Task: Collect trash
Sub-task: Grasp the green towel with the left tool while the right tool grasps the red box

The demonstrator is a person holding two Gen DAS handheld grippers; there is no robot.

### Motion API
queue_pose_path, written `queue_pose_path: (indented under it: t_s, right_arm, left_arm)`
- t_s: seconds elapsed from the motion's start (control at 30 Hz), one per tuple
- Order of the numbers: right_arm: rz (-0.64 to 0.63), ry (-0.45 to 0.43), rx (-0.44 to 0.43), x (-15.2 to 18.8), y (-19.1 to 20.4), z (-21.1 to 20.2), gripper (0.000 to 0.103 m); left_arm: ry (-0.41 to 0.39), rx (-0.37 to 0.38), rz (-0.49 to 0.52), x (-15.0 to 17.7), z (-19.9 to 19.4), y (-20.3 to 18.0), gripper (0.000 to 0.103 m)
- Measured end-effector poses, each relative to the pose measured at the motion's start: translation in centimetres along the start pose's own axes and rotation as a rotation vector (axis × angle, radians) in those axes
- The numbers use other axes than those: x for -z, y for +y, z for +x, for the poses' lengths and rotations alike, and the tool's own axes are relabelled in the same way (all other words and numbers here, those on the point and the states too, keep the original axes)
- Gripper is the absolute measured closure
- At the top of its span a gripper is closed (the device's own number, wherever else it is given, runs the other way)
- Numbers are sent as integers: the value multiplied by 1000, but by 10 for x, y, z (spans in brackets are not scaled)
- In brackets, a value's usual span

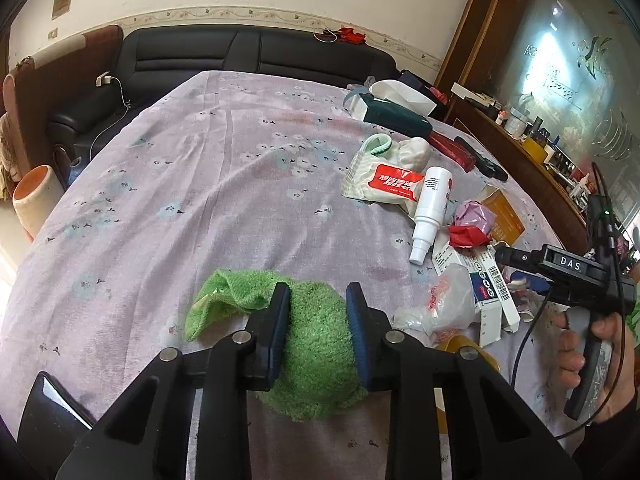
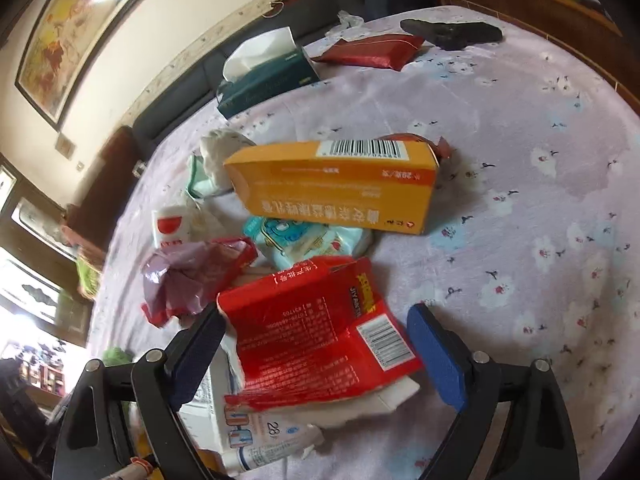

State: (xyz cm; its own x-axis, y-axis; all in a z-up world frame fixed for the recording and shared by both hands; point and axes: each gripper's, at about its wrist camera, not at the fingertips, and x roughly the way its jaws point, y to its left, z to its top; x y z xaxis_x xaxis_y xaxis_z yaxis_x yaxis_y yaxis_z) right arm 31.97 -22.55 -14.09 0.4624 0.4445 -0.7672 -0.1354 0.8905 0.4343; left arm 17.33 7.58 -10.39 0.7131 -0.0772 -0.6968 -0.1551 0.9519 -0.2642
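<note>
My left gripper (image 1: 318, 300) is shut on a green fluffy cloth (image 1: 316, 344), holding it over the purple flowered tablecloth (image 1: 180, 184). To its right lies a trash pile: a white spray bottle (image 1: 430, 210), a red-and-white wipes pack (image 1: 386, 184), crumpled red and purple wrappers (image 1: 470, 226), a clear bag (image 1: 444, 306) and white cartons (image 1: 490, 284). My right gripper (image 2: 316, 332) is open, its jaws either side of a flattened red carton (image 2: 316, 336). Beyond it lie an orange box (image 2: 336, 184), a crumpled purple-red wrapper (image 2: 192, 276) and a blue wipes pack (image 2: 304, 240).
A green tissue box (image 2: 264, 80), a dark red pouch (image 2: 372, 52) and a black object (image 2: 452, 32) lie at the table's far side. A black sofa (image 1: 240, 52) stands behind the table. A wooden cabinet (image 1: 540, 160) with bottles is on the right. A cream-and-orange bin (image 1: 34, 200) stands left.
</note>
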Motion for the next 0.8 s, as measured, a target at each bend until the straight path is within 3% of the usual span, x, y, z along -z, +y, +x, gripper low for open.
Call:
queue_pose_path:
  t_s: [0.03,0.07,0.1,0.13,0.17,0.23,0.33,0.43,0.8]
  right_arm:
    - [0,-1,13,1,0,-2,26]
    - [-2,-6,-10,2,1,-3,42]
    - [1,-3,-42,3,2,-5,44]
    - [3,-4,-39,4,4,-9,56]
    - [-2,-5,-43,4,5,-10,81]
    - [-16,-12,-24,6,10,-15,98]
    - [-14,-43,-36,12,12,-29,103]
    - [-20,-97,-34,20,14,-49,103]
    - [-51,-219,-51,46,12,-114,103]
  left_arm:
    - [-3,0,0,0,-1,0,77]
    - [-6,-1,2,1,-2,0,78]
    - [-9,-3,3,1,-2,0,78]
    - [-13,-3,4,1,-3,0,79]
    - [-15,-3,6,2,-4,0,80]
    - [-25,-8,10,2,-6,-1,81]
    - [-25,-22,25,3,-8,-6,85]
    - [-40,-32,42,5,-18,-11,102]
    - [-27,-18,24,10,-33,-11,102]
